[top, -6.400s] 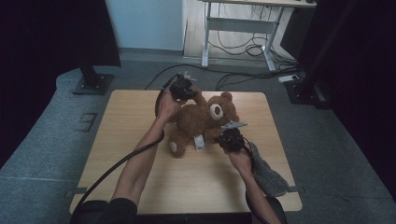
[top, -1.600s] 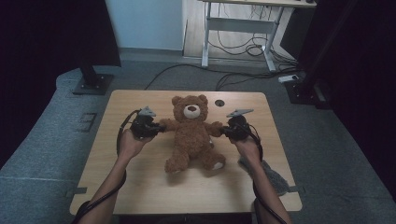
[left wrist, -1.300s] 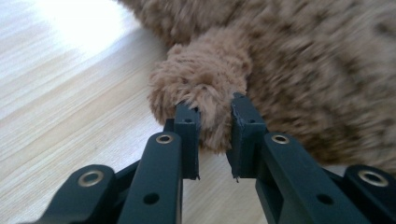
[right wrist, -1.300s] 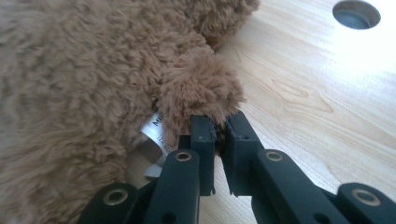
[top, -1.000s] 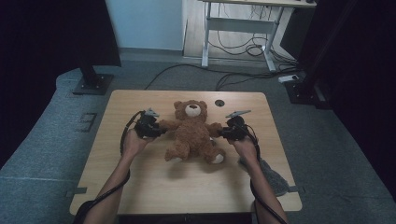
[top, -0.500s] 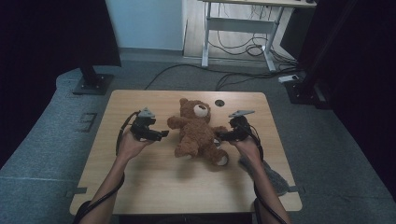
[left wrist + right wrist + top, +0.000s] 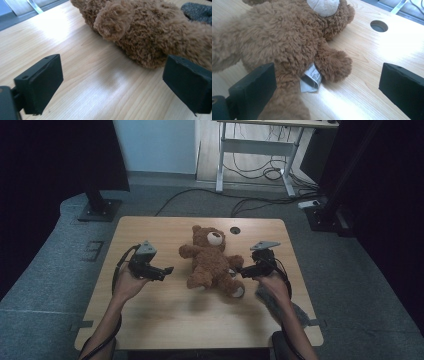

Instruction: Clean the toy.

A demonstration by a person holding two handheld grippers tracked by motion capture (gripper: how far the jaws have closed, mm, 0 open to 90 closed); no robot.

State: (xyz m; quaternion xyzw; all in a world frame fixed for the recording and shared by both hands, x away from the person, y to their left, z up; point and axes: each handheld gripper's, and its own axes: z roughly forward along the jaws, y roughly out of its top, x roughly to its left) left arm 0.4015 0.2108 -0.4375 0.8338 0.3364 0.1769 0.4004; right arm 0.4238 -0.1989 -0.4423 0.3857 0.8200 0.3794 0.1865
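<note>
The wooden bench carries the teddy bear, which lies on its back near the middle (head toward the far edge). Both claws stand wide and empty: left claw well apart, right claw just beside its arm. Releasing seems done.

high view: looked forward and down over the whole worktop from above the person's side | left gripper view: sat low, close, facing the teddy bear | right gripper view: equally close, from its opposite flank | shared: bear, worktop
</note>
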